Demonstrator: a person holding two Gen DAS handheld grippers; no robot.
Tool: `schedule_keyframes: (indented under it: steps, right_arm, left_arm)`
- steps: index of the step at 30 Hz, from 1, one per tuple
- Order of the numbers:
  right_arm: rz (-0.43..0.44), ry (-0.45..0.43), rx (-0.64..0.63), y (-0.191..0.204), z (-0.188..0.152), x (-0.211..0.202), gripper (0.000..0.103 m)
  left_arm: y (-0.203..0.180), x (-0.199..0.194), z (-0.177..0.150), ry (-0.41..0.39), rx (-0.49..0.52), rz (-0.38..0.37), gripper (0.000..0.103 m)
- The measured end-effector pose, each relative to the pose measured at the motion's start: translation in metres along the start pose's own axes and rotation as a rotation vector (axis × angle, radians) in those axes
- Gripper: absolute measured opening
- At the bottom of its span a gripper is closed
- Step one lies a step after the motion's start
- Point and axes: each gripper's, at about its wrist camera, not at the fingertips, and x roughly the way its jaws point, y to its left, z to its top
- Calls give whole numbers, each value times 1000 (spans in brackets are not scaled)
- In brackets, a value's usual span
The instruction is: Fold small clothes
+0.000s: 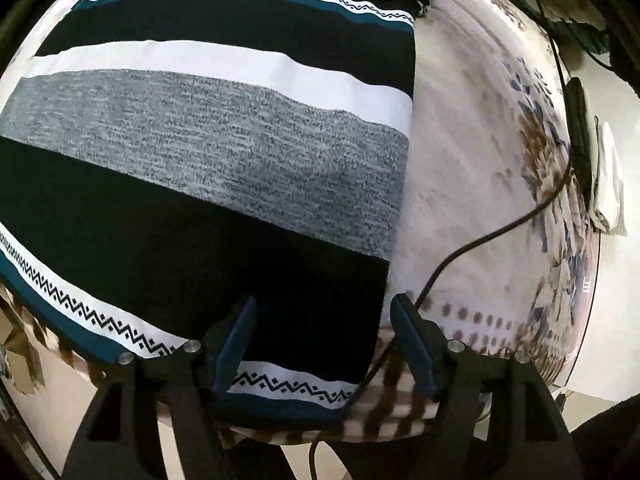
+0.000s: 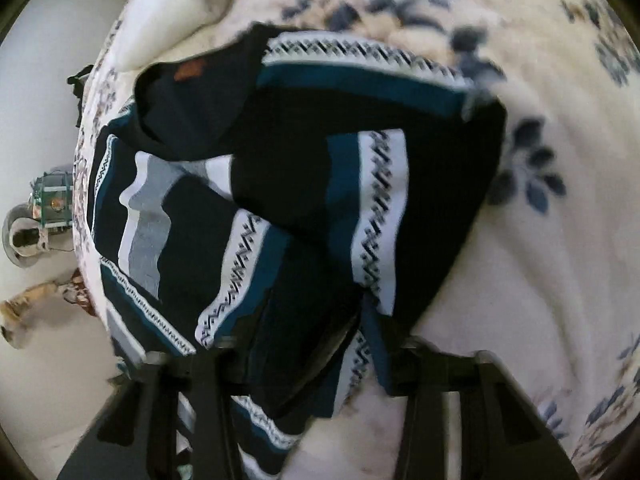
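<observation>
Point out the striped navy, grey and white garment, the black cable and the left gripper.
Striped navy, grey and white garment (image 1: 224, 152): left wrist view, grey band.
Black cable (image 1: 480, 240): left wrist view, mid-run over blanket.
Left gripper (image 1: 324, 316): left wrist view, between fingertips.

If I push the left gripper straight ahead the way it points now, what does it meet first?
The left gripper is open, fingers astride the near right corner of the striped garment. Straight on, it likely meets the dark band at that hem first. The black cable lies just right; depth is unclear.

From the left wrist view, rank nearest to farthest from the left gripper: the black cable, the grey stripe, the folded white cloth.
1. Black cable, passing by the right finger of the left gripper.
2. Grey stripe, mid-garment, ahead left.
3. Folded white cloth, far right edge.
</observation>
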Motion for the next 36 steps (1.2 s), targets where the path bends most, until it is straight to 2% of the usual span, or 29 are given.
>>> schedule_keyframes:
  steps: [2, 5, 8, 11, 13, 14, 15, 19, 23, 24, 25, 28, 29, 30, 31, 32, 34, 36]
  right_arm:
    - [-9, -91, -8, 5, -3, -24, 7]
    - [0, -155, 23, -6, -1, -52, 7]
    - [-49, -120, 50, -26, 3, -53, 7]
    - [-25, -60, 110, -47, 5, -40, 8]
    - [-63, -47, 140, -51, 6, -37, 29]
    - [-76, -87, 155, -50, 3, -44, 44]
    - [-68, -120, 159, -49, 0, -50, 46]
    - [12, -188, 162, -47, -10, -67, 46]
    - [34, -236, 259, -78, -4, -69, 46]
    - [61, -247, 308, -91, 1, -69, 46]
    - [95, -251, 337, -101, 6, -68, 46]
    - [246, -211, 425, -124, 23, -49, 48]
    - [273, -190, 450, -129, 29, -39, 48]
    - [290, -167, 454, -130, 33, -30, 49]
    - [303, -140, 462, -130, 37, -22, 49]
    - [317, -121, 477, -130, 38, -13, 49]
    - [303, -102, 479, -126, 40, -3, 48]
    - [254, -125, 467, -118, 40, -7, 10]
  left_arm:
    - [2, -1, -1, -5, -16, -3, 67]
    - [5, -2, -3, -9, -33, -10, 67]
    - [9, -4, -3, -14, -42, -18, 67]
    - [11, -6, -2, -16, -47, -17, 67]
    - [13, -8, -2, -16, -52, -17, 67]
    - [15, -9, -2, -16, -54, -21, 67]
    - [17, -9, -3, -15, -55, -21, 67]
    - [18, -6, -7, -8, -50, -13, 67]
    - [6, 2, -10, 2, -12, -52, 68]
    - [0, 11, -11, 28, 21, -64, 69]
    - [-7, 21, -12, 55, 66, -34, 69]
    - [-21, 30, -13, 39, 148, 27, 69]
    - [-22, 28, -13, 17, 149, 22, 65]
    - [-21, 23, -13, -15, 142, 6, 37]
    - [-21, 18, -13, -34, 140, 18, 17]
    - [-19, 16, -12, -37, 141, 34, 4]
    - [-13, 4, -12, -62, 114, 7, 4]
    - [-7, -12, -13, -94, 95, -16, 4]
